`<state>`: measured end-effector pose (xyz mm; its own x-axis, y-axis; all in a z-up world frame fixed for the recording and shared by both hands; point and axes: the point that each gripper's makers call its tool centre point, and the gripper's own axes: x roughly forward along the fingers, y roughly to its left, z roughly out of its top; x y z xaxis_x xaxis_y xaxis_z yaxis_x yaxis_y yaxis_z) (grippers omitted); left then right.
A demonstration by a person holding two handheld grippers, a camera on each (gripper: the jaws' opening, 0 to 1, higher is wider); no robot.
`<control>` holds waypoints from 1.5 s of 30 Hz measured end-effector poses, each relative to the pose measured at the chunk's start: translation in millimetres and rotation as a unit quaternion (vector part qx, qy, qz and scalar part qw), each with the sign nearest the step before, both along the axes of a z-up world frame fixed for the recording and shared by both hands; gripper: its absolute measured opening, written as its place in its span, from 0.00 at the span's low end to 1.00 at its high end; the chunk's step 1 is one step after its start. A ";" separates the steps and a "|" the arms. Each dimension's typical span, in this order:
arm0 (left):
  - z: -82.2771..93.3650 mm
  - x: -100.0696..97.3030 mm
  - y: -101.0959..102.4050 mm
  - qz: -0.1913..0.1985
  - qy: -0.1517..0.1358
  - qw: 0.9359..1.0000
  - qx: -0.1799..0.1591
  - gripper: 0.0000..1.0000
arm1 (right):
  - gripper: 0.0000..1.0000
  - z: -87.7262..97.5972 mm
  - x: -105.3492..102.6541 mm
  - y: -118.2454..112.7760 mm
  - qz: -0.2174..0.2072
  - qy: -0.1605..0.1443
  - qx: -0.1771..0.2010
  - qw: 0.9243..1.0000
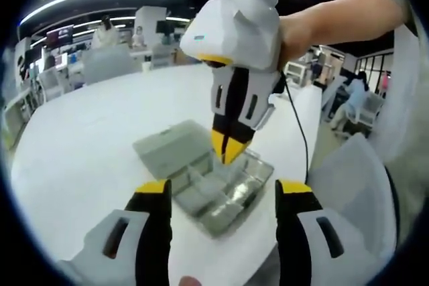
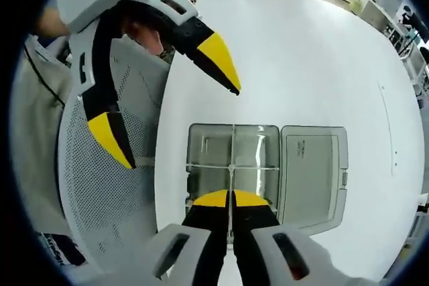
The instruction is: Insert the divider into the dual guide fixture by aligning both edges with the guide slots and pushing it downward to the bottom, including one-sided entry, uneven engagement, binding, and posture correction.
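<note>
while your left gripper (image 1: pixel 221 192) hangs back near you with its yellow-tipped jaws spread wide and nothing between them, your right gripper (image 1: pixel 228 147) comes down from above onto the clear plastic box (image 1: pixel 214 189) on the white table (image 1: pixel 87 145). in the left gripper view the box sits just past your left jaws, its flat lid (image 1: pixel 171 144) folded open to the far left side, and the right gripper's tips meet at a point over the tray's middle. a hand (image 1: pixel 301 28) grips the right tool's white body. in the right gripper view your right gripper (image 2: pixel 230 199) has its jaws pressed together on the thin clear divider (image 2: pixel 232 165), which stands on edge along the tray's centre line, crossing another clear partition; can't tell how deep it sits in the slots. box (image 2: pixel 231 162) on the left, open lid (image 2: pixel 315 172) on the right, both flat on the table (image 2: pixel 301 51). upper left of that view, your left gripper (image 2: pixel 174 122) hovers beside the table edge, jaws apart, over a white mesh chair (image 2: pixel 114 205). desks and people far back, blurry.
</note>
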<state>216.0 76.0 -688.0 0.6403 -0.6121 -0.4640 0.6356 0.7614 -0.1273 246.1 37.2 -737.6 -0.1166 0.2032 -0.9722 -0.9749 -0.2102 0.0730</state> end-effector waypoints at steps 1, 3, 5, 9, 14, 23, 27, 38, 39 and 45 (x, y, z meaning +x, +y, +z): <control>0.1 0.1 0.3 0.001 0.000 1.000 0.000 0.61 | 0.00 -1.0 0.2 -0.5 -0.001 -0.001 -0.002 1.000; 0.8 0.0 1.0 0.002 0.000 1.000 0.000 0.61 | 0.00 -0.7 0.5 0.7 -0.001 -0.001 0.001 1.000; 1.5 -0.1 1.5 0.003 -0.001 1.000 -0.001 0.61 | 0.00 -1.4 0.8 0.5 -0.003 -0.001 0.001 1.000; 1.6 -0.9 1.7 0.003 -0.001 1.000 0.000 0.60 | 0.00 -1.5 1.0 0.8 -0.005 -0.001 0.004 1.000; 1.6 -1.1 1.7 0.003 -0.002 1.000 0.001 0.60 | 0.00 -3.7 1.4 0.8 -0.003 -0.002 0.006 1.000; 1.8 -1.9 0.8 0.003 -0.002 1.000 0.000 0.60 | 0.00 -8.5 0.1 -0.6 -0.004 -0.002 0.007 1.000; 1.1 -2.5 1.5 0.006 -0.001 1.000 -0.001 0.60 | 0.00 -11.5 0.5 -0.6 -0.007 -0.002 0.006 1.000; -0.2 -5.8 0.9 0.007 0.000 1.000 0.000 0.60 | 0.00 -20.7 0.2 -1.0 -0.008 -0.003 0.003 1.000; -0.4 -6.1 0.9 0.008 0.000 1.000 0.000 0.60 | 0.00 -21.9 0.4 -0.7 -0.008 -0.003 0.002 1.000; -1.6 -7.5 0.9 0.008 0.002 1.000 0.000 0.60 | 0.00 -27.6 0.2 -0.4 -0.007 -0.005 0.000 1.000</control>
